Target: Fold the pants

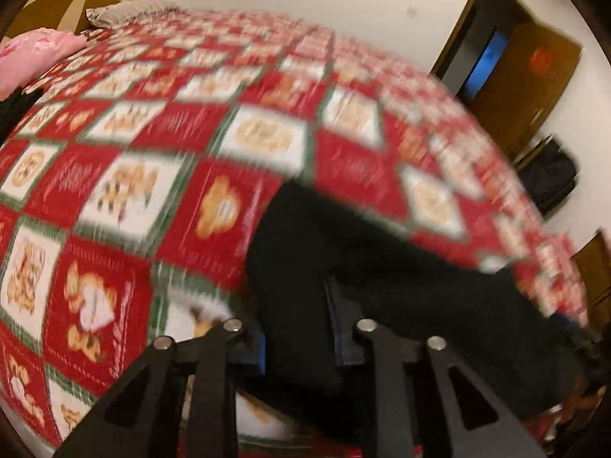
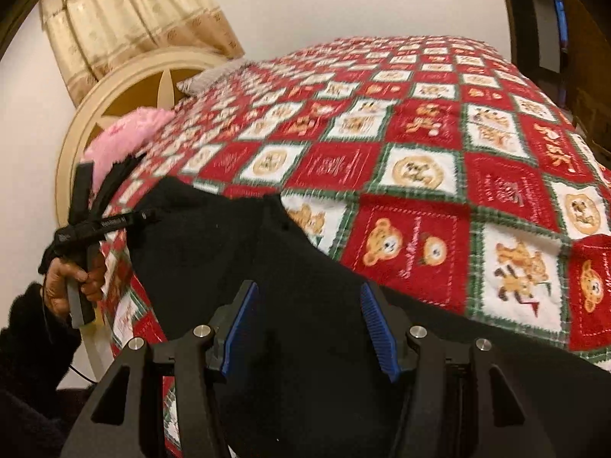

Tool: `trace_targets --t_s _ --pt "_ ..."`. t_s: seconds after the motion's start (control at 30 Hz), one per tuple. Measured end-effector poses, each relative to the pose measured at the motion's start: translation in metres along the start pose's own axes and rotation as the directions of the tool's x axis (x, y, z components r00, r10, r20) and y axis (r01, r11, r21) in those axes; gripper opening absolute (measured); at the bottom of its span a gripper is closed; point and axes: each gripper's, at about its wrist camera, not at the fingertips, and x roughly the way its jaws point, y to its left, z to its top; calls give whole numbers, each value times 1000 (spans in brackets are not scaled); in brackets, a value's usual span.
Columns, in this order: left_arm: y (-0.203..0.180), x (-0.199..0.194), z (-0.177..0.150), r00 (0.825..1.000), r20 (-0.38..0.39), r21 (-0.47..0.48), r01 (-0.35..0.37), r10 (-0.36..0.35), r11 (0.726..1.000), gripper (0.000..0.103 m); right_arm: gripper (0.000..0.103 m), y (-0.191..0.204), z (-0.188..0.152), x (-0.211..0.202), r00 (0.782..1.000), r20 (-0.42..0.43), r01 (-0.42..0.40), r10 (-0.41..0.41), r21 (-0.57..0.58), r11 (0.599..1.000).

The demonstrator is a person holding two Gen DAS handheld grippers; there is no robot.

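Black pants [image 1: 343, 252] [image 2: 236, 252] lie across the near edge of a bed under a red, white and green bear-patterned blanket [image 1: 133, 191] [image 2: 420, 171]. In the left wrist view my left gripper [image 1: 301, 328] is shut on a bunch of the black cloth, which hides most of its blue pads. In the right wrist view a hand [image 2: 72, 278] holds that left gripper [image 2: 149, 215] at the pants' left end. My right gripper [image 2: 308, 286] hovers over the pants. Its blue pads [image 2: 238, 328] stand well apart with their ribbed faces bare. The left view is blurred.
A pink pillow [image 2: 130, 129] [image 1: 34, 53] and a grey pillow [image 2: 214, 76] lie by the cream round headboard [image 2: 126, 87]. A beige curtain [image 2: 126, 19] hangs behind. A brown door [image 1: 527, 76] and a black bag [image 1: 550, 175] stand beyond the bed's far side.
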Motion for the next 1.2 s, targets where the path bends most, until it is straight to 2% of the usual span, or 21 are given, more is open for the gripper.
trace_targets --t_s 0.03,0.07,0.1,0.17,0.2,0.27,0.3,0.33,0.37,0.47,0.5,0.53,0.57,0.6,0.67,0.77,0.9,1.0,1.03,1.13,1.2 --pt "0 -3 -2 1000 27 9 -7 7 1000 33 57 2 1 -1 1000 2 -2 2 -10 1000" --pt "-1 -5 -2 999 29 20 -22 21 1000 43 57 4 3 -3 1000 10 -8 8 -17 1000" --pt "-1 -8 -1 998 32 39 -60 58 997 57 57 5 6 -5 1000 21 -18 19 -22 1000" --pt "3 -15 2 992 42 58 -125 123 990 70 57 8 15 -8 997 46 -58 59 -27 998" --pt "6 -23 5 988 53 56 -150 147 987 72 57 10 20 -7 996 53 -73 74 -26 997" --pt "8 -39 8 968 110 30 -228 224 973 72 57 13 32 0 993 58 -99 100 -25 995" --pt "4 -48 12 946 155 22 -291 284 957 70 57 15 38 7 992 56 -113 114 -25 993" --pt "-2 -52 15 933 183 32 -322 311 946 70 57 17 44 15 991 48 -123 124 -24 992" --pt "-13 -57 20 928 212 62 -325 305 944 70 57 17 48 23 991 37 -130 131 -17 991" --pt "-43 -55 24 936 267 122 -268 228 956 70 55 14 58 53 991 -2 -130 130 13 991" --pt "-50 -50 25 937 273 133 -262 219 956 70 42 13 59 63 992 -20 -121 122 22 992" --pt "-56 -42 26 939 268 141 -260 216 955 70 33 13 58 73 993 -46 -106 108 27 994" --pt "-61 -32 26 944 249 145 -259 218 955 70 17 12 56 82 992 -78 -100 102 35 994" --pt "-64 -19 24 951 216 147 -255 220 956 66 12 13 53 87 990 -92 -100 103 39 994" --pt "-67 0 18 962 160 152 -246 221 957 62 11 21 46 82 994 -80 -76 75 -8 997" --pt "-60 18 5 955 114 128 -287 273 949 62 11 27 33 71 997 -71 -8 1 -93 996" --pt "-63 17 -2 938 157 174 -334 308 926 63 9 3 30 65 999 -38 -36 36 -2 999" --pt "-58 16 2 937 153 146 -336 314 931 63 9 -7 32 46 996 23 83 -83 29 996" --pt "-57 15 2 936 151 139 -338 317 931 63 9 -12 31 36 995 42 83 -86 55 995" --pt "-54 15 2 935 156 133 -339 318 932 65 12 -9 27 13 995 97 -31 23 89 996" --pt "-57 17 -1 927 171 148 -360 335 921 66 12 7 20 13 992 84 -100 95 56 993"
